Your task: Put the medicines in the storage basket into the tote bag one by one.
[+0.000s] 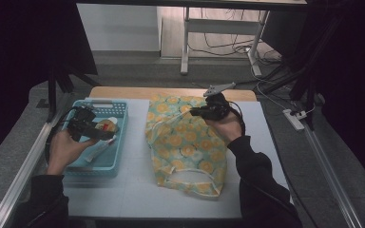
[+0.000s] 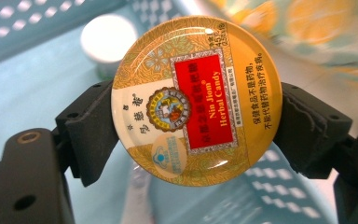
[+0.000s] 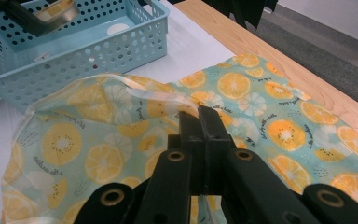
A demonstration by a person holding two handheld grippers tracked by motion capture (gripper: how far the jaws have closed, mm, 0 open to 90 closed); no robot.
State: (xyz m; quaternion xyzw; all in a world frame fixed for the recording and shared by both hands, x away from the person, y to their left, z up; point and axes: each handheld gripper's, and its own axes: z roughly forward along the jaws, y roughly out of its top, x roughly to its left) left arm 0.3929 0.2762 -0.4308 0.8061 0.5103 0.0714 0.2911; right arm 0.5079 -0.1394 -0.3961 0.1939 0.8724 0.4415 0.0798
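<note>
Plainly clamped between both pads of the left gripper (image 2: 193, 135): a round gold Nin Jiom Herbal Candy tin (image 2: 196, 100), lid toward the camera, raised above the blue perforated basket (image 1: 120, 110) on a bent left forearm. Farther right, pressed together on the edge of the lemon-print bag (image 3: 121, 122): right gripper (image 3: 200, 113), wrist cocked, lifting that edge off the white table (image 1: 135, 142). Inside the basket, a white-capped bottle (image 2: 108, 38).

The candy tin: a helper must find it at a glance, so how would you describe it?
Look above the blue basket at the table's left. The left gripper clamps the candy tin, round and gold with a red label, unlike the white-capped container lying below it.
</note>
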